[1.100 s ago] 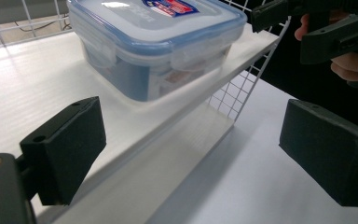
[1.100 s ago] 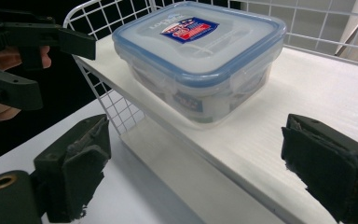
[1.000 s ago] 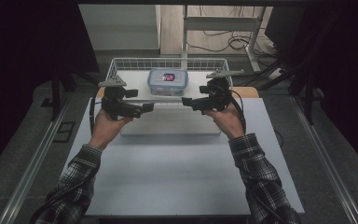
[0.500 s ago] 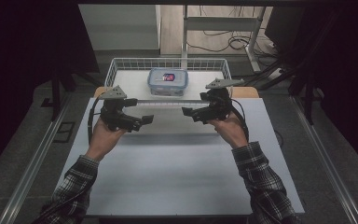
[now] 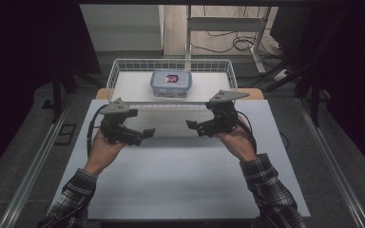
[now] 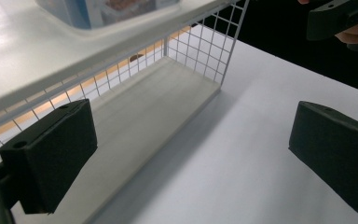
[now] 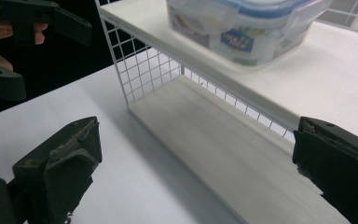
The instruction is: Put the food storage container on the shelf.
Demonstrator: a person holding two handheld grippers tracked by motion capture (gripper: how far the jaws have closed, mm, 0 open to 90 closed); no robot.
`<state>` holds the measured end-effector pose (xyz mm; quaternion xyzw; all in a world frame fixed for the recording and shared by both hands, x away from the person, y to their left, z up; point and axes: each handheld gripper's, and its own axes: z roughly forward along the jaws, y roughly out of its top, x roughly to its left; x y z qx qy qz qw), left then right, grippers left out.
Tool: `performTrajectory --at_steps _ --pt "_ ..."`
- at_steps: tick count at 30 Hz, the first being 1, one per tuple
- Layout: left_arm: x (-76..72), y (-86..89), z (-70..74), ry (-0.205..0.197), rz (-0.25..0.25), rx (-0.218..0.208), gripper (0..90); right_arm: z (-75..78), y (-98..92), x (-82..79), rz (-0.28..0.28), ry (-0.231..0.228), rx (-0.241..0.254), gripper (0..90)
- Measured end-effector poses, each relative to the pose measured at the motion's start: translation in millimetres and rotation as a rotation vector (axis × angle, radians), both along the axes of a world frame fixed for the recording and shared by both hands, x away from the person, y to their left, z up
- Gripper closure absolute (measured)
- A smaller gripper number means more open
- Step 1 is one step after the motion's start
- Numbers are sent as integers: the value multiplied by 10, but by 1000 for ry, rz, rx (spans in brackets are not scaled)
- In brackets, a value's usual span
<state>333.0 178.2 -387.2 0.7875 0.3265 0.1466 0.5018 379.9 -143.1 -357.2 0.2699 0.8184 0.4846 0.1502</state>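
Both grippers, left [image 5: 145, 134] and right [image 5: 193, 126], gape empty; box [image 5: 171, 83] label unreadable

Cables [image 5: 228, 40] trail near a pale stand leg [image 5: 188, 45], perhaps metal.

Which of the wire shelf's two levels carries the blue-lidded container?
The upper level: the container sits there, while the lower level is bare.

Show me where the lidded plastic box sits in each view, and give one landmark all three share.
High view: box at top centre, inside the wire rack.
Left gripper view: box at the top edge, left of centre, cropped, on the rack's upper shelf.
Right gripper view: box at top, right of centre, on that shelf.
Shared landmark: the rack's white wire grid.
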Motion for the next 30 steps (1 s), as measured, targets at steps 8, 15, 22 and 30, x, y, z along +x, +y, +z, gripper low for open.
performTrajectory --at_steps 8,15,22,30 --pt "-164 4 -231 8 5 12 7 -172 6 -189 8 -25 -32 4" --pt "-268 8 -374 12 12 0 12 -296 -7 -288 7 -31 -38 0" --pt "-379 2 -520 2 15 0 13 -453 -51 -370 -2 -26 -39 0" --pt "-487 9 -736 8 26 -6 10 -679 -129 -463 -23 -18 -59 0"
